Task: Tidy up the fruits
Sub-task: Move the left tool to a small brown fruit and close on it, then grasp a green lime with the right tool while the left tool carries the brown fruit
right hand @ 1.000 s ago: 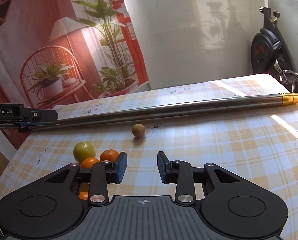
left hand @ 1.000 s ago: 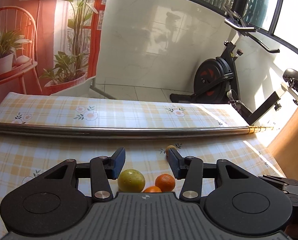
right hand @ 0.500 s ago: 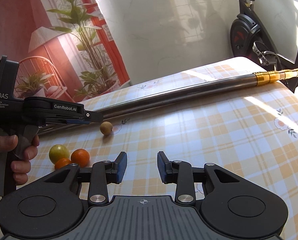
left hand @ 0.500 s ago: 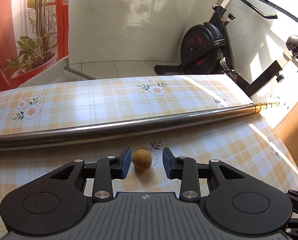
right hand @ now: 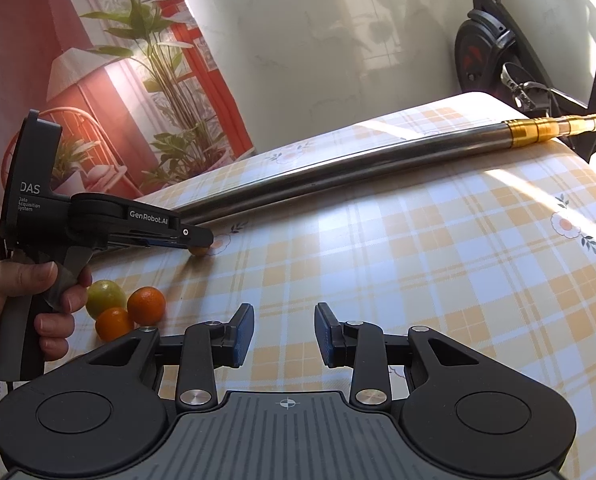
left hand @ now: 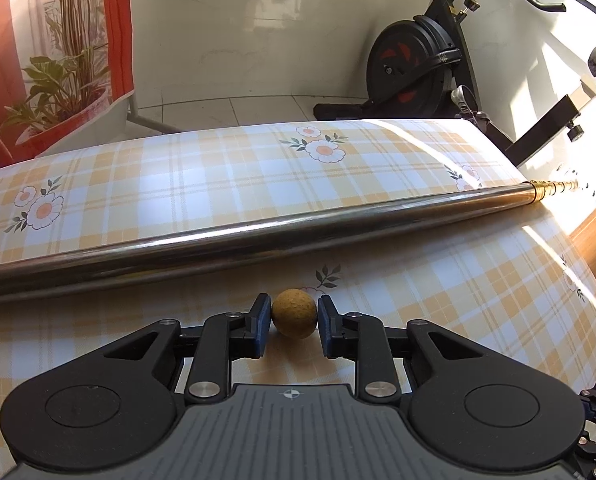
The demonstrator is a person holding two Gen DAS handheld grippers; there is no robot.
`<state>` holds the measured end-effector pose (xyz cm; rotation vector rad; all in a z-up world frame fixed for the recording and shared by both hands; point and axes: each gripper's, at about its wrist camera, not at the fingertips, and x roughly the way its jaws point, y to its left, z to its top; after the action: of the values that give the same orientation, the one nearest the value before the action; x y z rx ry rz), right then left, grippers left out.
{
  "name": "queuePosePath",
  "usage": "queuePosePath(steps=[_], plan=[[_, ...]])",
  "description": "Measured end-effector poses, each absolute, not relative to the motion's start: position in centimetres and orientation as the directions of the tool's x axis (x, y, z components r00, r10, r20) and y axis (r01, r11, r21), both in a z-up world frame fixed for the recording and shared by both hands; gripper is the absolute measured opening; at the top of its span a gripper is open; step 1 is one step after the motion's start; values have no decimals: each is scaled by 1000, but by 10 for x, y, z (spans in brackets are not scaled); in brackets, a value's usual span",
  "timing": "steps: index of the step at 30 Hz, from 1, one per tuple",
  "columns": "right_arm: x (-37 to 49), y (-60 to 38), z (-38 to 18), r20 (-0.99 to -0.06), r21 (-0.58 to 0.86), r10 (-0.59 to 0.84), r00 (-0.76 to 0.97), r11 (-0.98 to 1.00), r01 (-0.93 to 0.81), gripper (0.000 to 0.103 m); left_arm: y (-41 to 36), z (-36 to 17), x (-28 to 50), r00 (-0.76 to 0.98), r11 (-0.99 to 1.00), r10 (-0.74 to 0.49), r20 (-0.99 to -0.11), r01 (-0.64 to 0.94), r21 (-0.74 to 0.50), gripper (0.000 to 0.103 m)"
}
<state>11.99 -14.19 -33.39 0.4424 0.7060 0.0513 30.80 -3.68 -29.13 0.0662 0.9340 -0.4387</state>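
Our left tool (left hand: 294,322) has the small round brown fruit (left hand: 294,318) right between its two blue pads; the pads sit close on each side of it, but we cannot tell if they squeeze it yet; the fruit rests on the yellow checked worktop (left hand: 437,304), just in front of the long shiny metal pole (left hand: 282,236). Our right tool (right hand: 284,334) is spread wide with nothing in it and is well apart from this fruit, so the left one is the nearer. The pile of one green fruit (right hand: 105,297) and two orange fruits (right hand: 146,305) lies back toward us, behind the left tool; we think the brown fruit must travel that way, away from the pole.
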Motion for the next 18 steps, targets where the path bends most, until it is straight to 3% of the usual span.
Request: queuePosePath(steps=[10, 18], plan=[[133, -124, -323, -620, 395, 233, 749, 918, 42, 31, 5, -251, 276, 566, 899, -387, -728, 407, -162, 27], [153, -84, -301, -625, 349, 293, 724, 934, -76, 31, 79, -230, 233, 647, 941, -322, -691, 301, -157, 27]])
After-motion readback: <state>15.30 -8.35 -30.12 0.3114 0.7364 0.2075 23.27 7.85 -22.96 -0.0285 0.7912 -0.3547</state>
